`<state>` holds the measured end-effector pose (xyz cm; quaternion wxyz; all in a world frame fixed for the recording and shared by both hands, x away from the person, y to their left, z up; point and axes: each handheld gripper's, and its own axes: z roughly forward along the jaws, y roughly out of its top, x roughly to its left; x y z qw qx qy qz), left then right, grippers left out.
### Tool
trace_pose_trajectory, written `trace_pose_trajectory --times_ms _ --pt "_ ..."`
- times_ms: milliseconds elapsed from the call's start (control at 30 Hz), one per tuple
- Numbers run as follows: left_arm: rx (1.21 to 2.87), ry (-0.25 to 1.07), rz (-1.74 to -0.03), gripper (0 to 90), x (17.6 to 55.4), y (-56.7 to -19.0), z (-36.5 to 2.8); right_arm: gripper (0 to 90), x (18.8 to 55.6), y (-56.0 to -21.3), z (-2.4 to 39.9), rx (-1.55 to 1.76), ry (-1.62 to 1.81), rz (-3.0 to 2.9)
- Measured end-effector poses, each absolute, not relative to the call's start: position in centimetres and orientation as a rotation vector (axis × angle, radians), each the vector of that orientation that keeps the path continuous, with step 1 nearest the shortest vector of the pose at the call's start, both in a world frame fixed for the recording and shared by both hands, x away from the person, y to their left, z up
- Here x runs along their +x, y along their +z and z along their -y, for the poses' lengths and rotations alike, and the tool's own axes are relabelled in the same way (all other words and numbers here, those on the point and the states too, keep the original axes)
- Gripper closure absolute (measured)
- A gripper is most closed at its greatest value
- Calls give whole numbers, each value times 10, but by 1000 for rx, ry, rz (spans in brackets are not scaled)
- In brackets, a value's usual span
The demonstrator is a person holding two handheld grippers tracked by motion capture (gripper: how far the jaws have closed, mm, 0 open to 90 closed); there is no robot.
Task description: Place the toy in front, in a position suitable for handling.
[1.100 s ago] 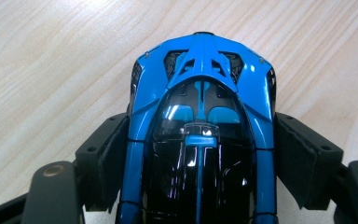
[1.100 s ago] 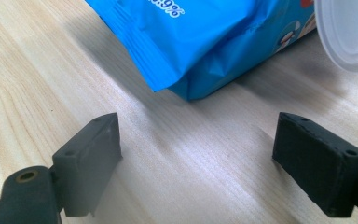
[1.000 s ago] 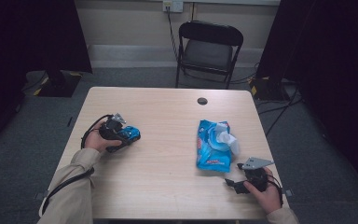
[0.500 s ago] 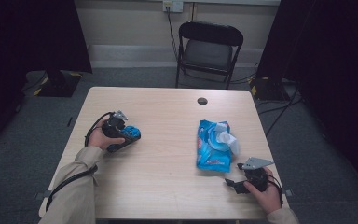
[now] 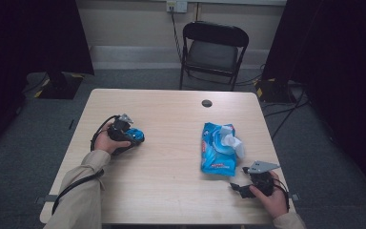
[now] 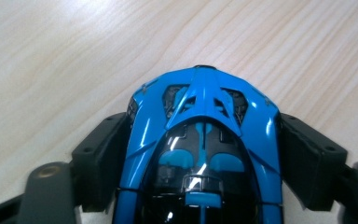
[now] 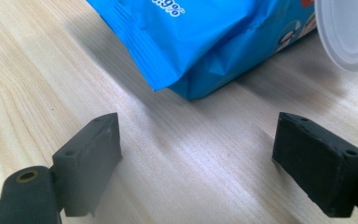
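Presently, from the high view, my left tongs (image 5: 132,136) sit on the near-left part of the bench (image 5: 171,191) with the blue toy car (image 5: 136,135) between them; the car lies along the tongs' own line, pointing away from my hand toward the bench's middle. My right tongs (image 5: 236,187) rest well apart on the other side, just short of the near end of the blue wipes pack (image 5: 217,148), whose long axis runs away from me.

Left gripper view: the car (image 6: 205,140) fills the gap, its body running straight out ahead, both black pads at its flanks. The jaws have just been easing wider and then closing again, with the car between them; I judge them gripping it.

Right gripper view: the tongs (image 7: 214,154) stand wide open and empty over bare wood. The pack's corner (image 7: 191,51) lies just ahead, its white lid (image 7: 349,32) up and to the right. The left hand is plainly the one on the car.
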<state>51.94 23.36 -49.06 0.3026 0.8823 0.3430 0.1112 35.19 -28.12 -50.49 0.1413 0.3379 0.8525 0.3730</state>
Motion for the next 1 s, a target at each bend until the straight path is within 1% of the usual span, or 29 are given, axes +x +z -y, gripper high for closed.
trace_pose_trajectory --times_ms 167,367,767,1000 --pt "2376 294 -918 245 518 -487 -233 141 352 -505 281 976 1077 -2461" --pt "2381 300 -916 246 514 -476 -238 141 352 -505 281 976 1080 -2461" --pt "2325 309 -921 246 505 -447 -251 141 352 -505 281 977 1079 -2461" --pt "2307 317 -902 246 499 -432 -245 141 352 -505 281 976 1079 -2460"
